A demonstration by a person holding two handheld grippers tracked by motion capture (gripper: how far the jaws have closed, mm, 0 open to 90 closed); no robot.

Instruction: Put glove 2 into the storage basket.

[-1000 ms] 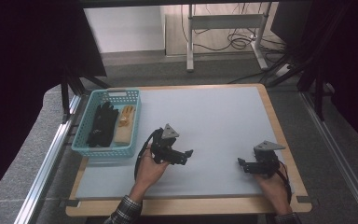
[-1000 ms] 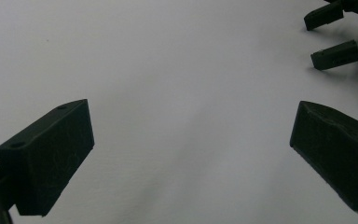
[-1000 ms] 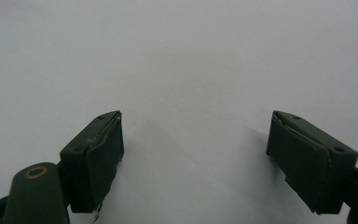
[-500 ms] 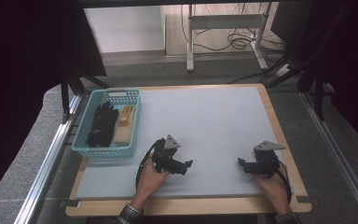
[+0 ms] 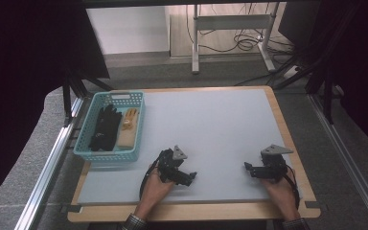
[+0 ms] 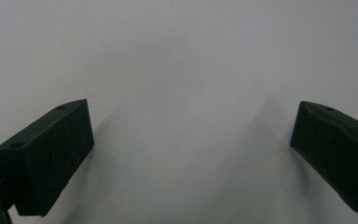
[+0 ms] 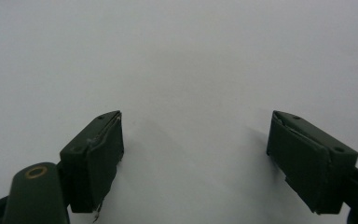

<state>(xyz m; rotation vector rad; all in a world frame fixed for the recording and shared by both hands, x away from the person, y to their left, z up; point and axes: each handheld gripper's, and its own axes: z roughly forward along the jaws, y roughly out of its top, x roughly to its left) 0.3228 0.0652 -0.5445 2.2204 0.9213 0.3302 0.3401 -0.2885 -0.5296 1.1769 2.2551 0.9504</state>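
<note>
Grippers are held low over a pale grey mat (image 5: 211,124) on a wood-edged table (image 5: 287,139), one in each of a person's hands, near the front edge. The left gripper (image 5: 191,176) sits left of centre and points right; the right gripper (image 5: 247,167) sits near the right edge and points left. In both gripper views the black jaws stand wide apart with nothing between them, only bare mat beneath.

A turquoise plastic basket (image 5: 87,152) stands at the left edge of the mat, well apart from both grippers. Inside it a black glove (image 5: 104,128) lies along the left side, and a tan glove (image 5: 128,123) lies just beside it on the right.

No object is being held, so the likely step is a reach toward the basket. It is judged best done by the left gripper, which is nearer: the jaws are lifted above the basket wall, then lowered onto one glove's cuff alone so the other is not dragged along.

Open room is plentiful across the middle and far mat. The basket wall and the near wooden lip are the edges to be cleared.
</note>
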